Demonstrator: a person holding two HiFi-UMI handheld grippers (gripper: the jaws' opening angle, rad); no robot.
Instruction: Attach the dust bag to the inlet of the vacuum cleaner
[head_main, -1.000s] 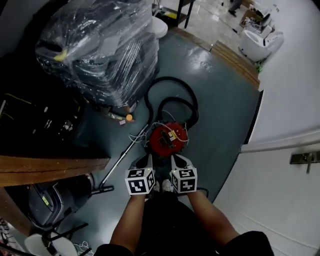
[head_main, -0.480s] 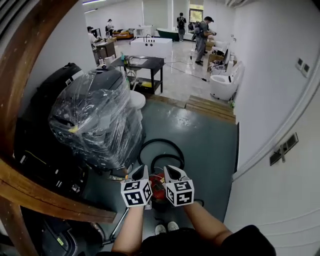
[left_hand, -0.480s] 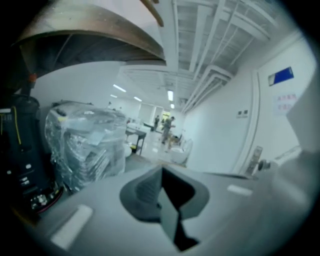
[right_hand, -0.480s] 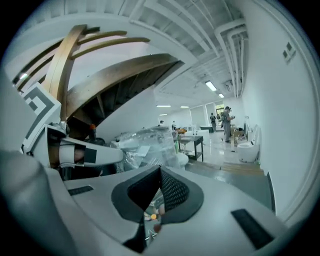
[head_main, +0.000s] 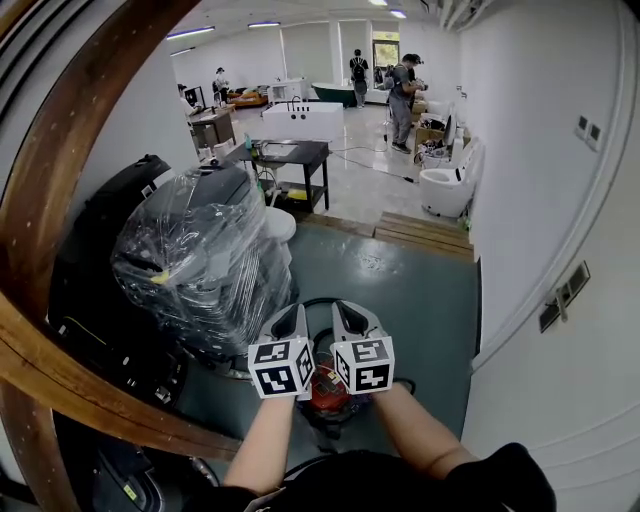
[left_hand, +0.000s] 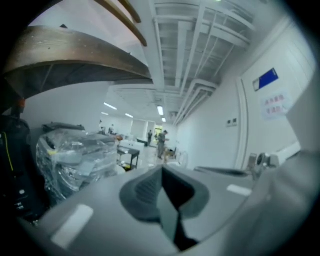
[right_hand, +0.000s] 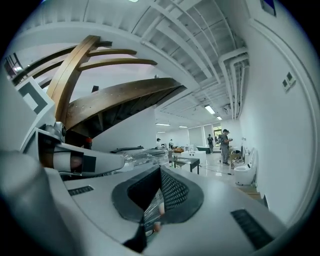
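Head view alone shows red vacuum cleaner (head_main: 327, 396) below; left gripper (head_main: 291, 318), right gripper (head_main: 346, 314), both closed

Nothing legible anywhere. In the left gripper view, high on the white wall (left_hand: 295, 125), a blue sign (left_hand: 268, 78), lettering too small to read. Just below it, a white notice (left_hand: 276, 105) with red characters, blurred beyond reading. In the head view, black-and-white square markers on the cubes of the left gripper (head_main: 291, 318) and right gripper (head_main: 347, 315): patterns only, no letters or numbers.
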